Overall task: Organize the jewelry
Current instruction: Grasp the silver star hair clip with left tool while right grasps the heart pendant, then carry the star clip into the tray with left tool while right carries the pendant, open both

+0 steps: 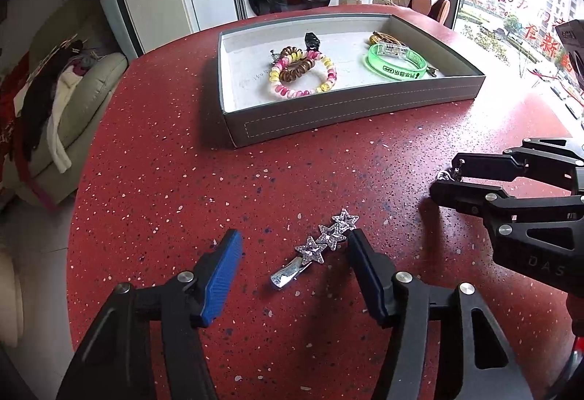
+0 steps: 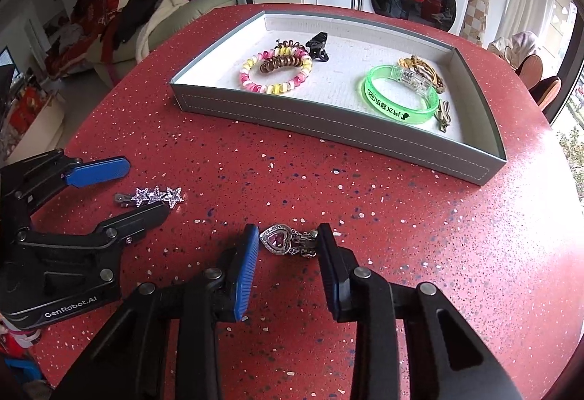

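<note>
A silver hair clip with three glittery stars (image 1: pixel 321 246) lies on the red speckled table. My left gripper (image 1: pixel 292 246) straddles it, open: the right finger touches the star end, while the blue left pad (image 1: pixel 222 254) stands clear. A heart-shaped clip with a pink stone (image 2: pixel 280 241) lies between the fingers of my right gripper (image 2: pixel 288 239), and both pads touch its ends. In the right wrist view the left gripper (image 2: pixel 146 188) sits at the left around the star clip (image 2: pixel 157 196). The grey tray (image 1: pixel 328 122) stands beyond both.
The tray (image 2: pixel 328 129) holds coiled hair ties (image 2: pixel 277 71), a green bangle (image 2: pixel 401 96), a black claw clip (image 2: pixel 317 45) and gold-coloured pieces (image 2: pixel 423 69). The round table's edge curves close on the left. A sofa with clothes and a washing machine stand behind.
</note>
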`<state>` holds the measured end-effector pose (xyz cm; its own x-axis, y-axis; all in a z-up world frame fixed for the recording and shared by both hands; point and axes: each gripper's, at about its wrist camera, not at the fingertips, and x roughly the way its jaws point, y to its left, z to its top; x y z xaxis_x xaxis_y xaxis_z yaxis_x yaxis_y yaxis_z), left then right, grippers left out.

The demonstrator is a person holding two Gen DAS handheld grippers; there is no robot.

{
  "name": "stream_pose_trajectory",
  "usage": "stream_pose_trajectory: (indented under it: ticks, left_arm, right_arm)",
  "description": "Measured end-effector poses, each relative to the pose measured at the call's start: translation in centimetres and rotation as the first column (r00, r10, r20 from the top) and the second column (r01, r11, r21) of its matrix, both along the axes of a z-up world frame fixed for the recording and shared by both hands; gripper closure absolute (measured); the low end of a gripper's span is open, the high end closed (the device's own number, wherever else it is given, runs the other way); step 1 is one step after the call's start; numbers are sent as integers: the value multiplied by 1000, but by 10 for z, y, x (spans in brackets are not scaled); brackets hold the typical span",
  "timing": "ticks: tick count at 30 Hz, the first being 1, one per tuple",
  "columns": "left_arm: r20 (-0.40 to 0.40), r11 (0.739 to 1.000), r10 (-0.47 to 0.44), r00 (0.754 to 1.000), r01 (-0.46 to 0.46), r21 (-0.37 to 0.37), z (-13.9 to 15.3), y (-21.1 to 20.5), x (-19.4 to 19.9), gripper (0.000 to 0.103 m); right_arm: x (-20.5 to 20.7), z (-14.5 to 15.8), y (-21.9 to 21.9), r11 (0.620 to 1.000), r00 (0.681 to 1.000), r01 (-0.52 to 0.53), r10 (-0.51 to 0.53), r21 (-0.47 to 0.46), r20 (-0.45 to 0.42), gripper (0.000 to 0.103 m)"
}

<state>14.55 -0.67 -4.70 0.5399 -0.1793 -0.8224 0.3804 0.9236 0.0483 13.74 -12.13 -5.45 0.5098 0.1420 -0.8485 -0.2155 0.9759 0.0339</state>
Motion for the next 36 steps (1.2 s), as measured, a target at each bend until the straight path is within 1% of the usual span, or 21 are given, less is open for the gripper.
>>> stream_pose_trajectory:
  ticks: [1, 3, 5, 6, 8, 13, 20, 27, 32, 34, 36]
  left_arm:
    - [2, 1000, -7, 1000, 7, 0, 0, -1, -1, 31]
    - [-5, 1000, -26, 1000, 26, -14, 1, -3, -2, 46]
    - [-10, 999, -43, 999, 43, -21, 1, -6, -4, 54]
    - [-6, 999, -50, 999, 50, -16, 1, -8, -5, 56]
    - [7, 999, -53, 999, 53, 0, 1, -10, -8, 56]
    - [-10, 999, -33, 999, 33, -19, 2, -7, -7, 56]
    - [-10, 1000, 0, 1000, 0, -8, 2, -6, -8, 56]
    - [-18, 999, 37, 999, -37, -16, 3, -4, -9, 56]
    - [-13, 999, 47, 999, -48, -19, 6, -4, -10, 56]
    - [-17, 998, 52, 998, -53, -26, 8, -4, -9, 56]
    - [-28, 997, 64, 998, -65, -52, 11, -3, -8, 56]
  right_arm:
    - [-1, 0, 0, 1000, 1000, 0, 0, 0, 1, 68]
    - [-1, 0, -1, 1000, 1000, 1, -1, 1, 2, 68]
    - [-2, 1, -3, 1000, 1000, 6, -6, 8, 0, 68]
    - [-2, 1, -4, 1000, 1000, 11, -11, 14, -2, 68]
    - [-3, 1, -7, 999, 1000, 21, -21, 27, -6, 68]
    - [-5, 2, -14, 998, 999, 38, -37, 48, -13, 68]
    - [-10, 3, -27, 995, 998, 61, -60, 84, -20, 68]
    - [-14, 6, -42, 988, 996, 92, -90, 125, -22, 68]
    - [-16, 6, -51, 985, 995, 104, -102, 141, -21, 68]
    - [-17, 7, -54, 982, 994, 109, -108, 151, -20, 68]
    - [-17, 9, -57, 981, 993, 114, -113, 159, -18, 68]
